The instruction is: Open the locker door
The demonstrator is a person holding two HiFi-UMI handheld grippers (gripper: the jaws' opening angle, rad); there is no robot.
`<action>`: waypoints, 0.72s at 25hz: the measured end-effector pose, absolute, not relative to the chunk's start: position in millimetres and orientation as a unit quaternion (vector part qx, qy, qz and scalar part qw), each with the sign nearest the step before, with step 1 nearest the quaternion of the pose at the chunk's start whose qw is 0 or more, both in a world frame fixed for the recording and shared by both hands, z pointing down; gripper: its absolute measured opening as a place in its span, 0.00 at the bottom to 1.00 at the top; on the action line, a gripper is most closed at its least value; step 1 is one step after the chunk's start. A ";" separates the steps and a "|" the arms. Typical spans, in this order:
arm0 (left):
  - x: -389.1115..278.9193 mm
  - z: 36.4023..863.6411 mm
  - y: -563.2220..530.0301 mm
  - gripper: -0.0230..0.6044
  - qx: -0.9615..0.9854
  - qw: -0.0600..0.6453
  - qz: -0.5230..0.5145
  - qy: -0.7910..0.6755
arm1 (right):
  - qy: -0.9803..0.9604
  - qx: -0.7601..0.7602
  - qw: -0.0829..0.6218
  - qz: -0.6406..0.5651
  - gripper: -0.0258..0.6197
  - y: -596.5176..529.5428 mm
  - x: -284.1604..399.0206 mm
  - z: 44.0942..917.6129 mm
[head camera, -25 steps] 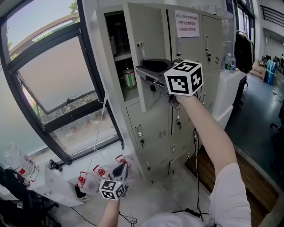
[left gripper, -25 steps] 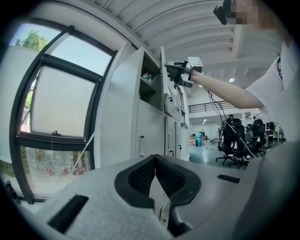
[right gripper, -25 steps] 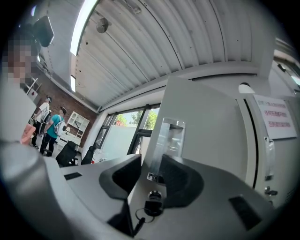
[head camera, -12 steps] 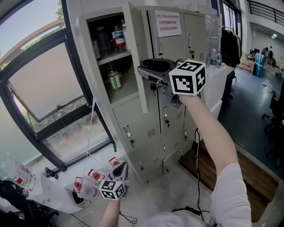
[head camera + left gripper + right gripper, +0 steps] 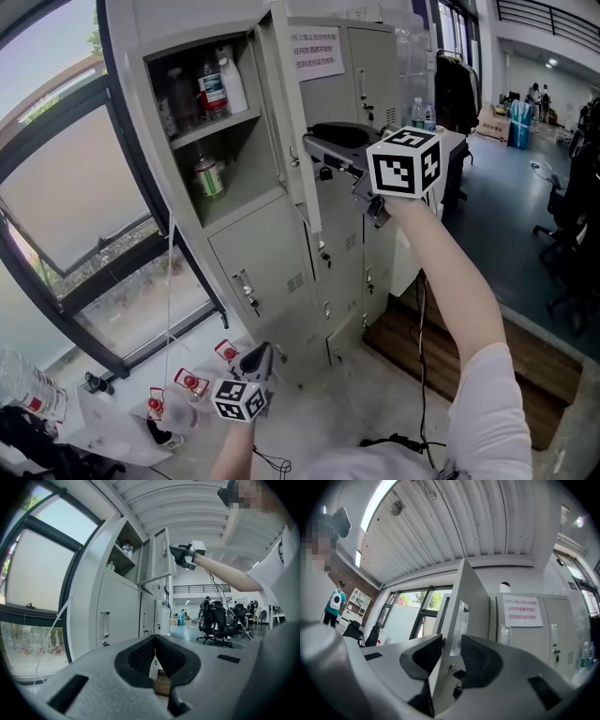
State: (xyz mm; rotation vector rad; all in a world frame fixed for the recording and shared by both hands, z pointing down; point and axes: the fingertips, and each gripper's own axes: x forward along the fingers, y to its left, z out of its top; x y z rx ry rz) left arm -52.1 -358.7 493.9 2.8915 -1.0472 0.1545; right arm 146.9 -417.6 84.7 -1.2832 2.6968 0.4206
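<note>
far left, the window [image 5: 75,187] is filling the wall. low down, the left gripper [image 5: 258,356] is hanging idle, pads together w/ nothing btw them. next, the top compartment [image 5: 202,122] is standing exposed, w/ bottles [image 5: 214,82] on the upper shelf and a can [image 5: 208,176] below. the locker door [image 5: 292,94] is standing well out from the cabinet, nearly edge-on to the head view. the right gripper [image 5: 317,150] is taking it by the free edge; its jaws are closing, one pad on each face of the sheet. further right, a notice [image 5: 317,53] is showing on the next door.

the door is prob thin sheet metal: light, stiff, swinging easily, but painted smooth, so pads could be slipping. best hold is looking like that free edge near the latch.

the head view is giving the shelves but hiding the pads behind the gripper body. the right gripper view is showing the sheet btw the pads, plus a clear plate [image 5: 458,625] on the door. the left gripper view is showing the door from below.
</note>
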 end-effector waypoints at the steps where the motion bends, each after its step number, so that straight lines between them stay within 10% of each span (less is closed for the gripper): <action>1: -47.4 495.0 -357.8 0.05 0.940 0.033 0.051 -0.336 | 0.890 -0.431 0.063 0.137 0.23 -417.3 154.6 84.9; 18: -12.4 500.0 -363.4 0.05 0.947 0.035 0.057 -0.313 | 0.815 -0.558 0.085 0.133 0.07 -421.0 267.1 92.4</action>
